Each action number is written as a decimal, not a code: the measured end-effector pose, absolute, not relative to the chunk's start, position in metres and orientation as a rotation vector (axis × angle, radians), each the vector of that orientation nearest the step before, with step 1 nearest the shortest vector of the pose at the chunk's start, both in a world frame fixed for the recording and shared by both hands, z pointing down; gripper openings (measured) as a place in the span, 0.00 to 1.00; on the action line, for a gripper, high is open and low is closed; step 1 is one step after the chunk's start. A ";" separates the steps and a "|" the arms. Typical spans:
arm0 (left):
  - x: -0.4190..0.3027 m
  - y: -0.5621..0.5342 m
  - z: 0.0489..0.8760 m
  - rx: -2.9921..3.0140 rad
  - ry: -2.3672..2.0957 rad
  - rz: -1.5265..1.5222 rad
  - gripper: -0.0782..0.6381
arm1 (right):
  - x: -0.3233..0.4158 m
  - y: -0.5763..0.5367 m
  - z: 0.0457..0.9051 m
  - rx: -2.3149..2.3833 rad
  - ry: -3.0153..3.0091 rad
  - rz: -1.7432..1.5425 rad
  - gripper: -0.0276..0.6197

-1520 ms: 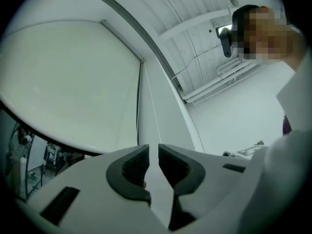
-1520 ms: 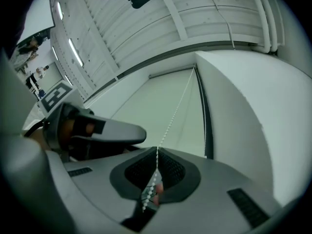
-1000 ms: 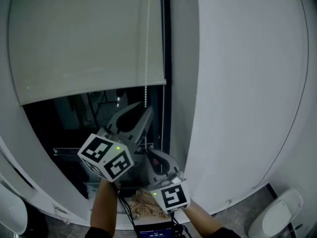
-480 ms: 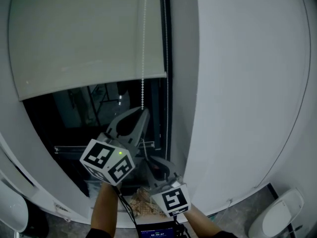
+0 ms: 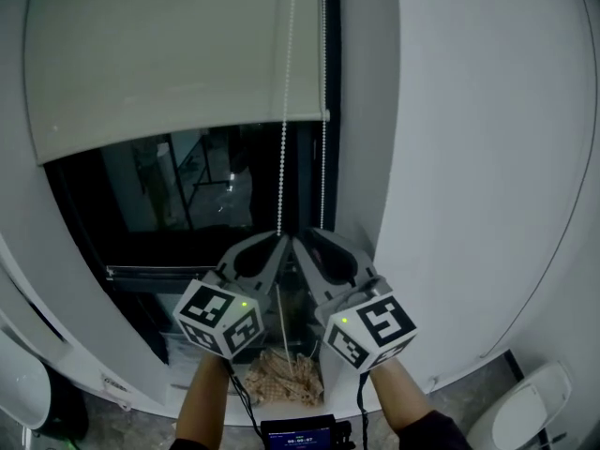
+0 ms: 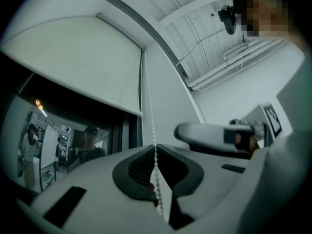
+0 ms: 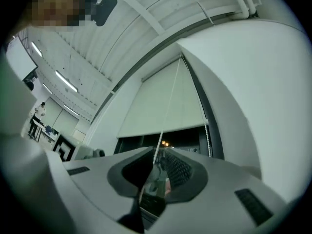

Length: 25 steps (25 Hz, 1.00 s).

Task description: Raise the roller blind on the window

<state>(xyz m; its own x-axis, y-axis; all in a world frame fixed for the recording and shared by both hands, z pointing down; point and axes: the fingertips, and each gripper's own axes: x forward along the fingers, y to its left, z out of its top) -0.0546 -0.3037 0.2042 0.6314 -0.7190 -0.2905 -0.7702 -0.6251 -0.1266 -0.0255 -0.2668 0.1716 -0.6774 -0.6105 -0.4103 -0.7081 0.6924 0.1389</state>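
Bead chain hung vertical above tips. Pinched alike by left gripper and right gripper, set level, neither nearer. Downward pull judged next.

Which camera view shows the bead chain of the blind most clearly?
The left gripper view: the bead chain runs sharp, bead by bead, from the blind down into the left gripper's closed jaws. The head view shows it as two thin strands. The right gripper view shows a faint strand reaching the right gripper's jaws.
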 end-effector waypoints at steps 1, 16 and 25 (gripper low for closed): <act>-0.053 -0.303 0.213 -2.618 1.214 0.294 0.13 | -0.028 -0.269 0.162 -1.026 2.570 0.416 0.13; -0.055 -0.285 0.300 -2.676 1.193 0.146 0.13 | -0.049 -0.294 0.107 -1.015 2.488 0.469 0.16; -0.070 -0.281 0.287 -2.799 1.165 0.369 0.14 | -0.032 -0.284 0.104 -1.167 2.411 0.670 0.07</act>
<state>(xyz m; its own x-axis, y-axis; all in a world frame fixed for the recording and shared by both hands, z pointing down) -0.0700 -0.2810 0.2871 0.6806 -0.6871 -0.2544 -0.7083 -0.7059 0.0117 -0.0318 -0.2838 0.1039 -0.5838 -0.6215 -0.5224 -0.8019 0.5420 0.2514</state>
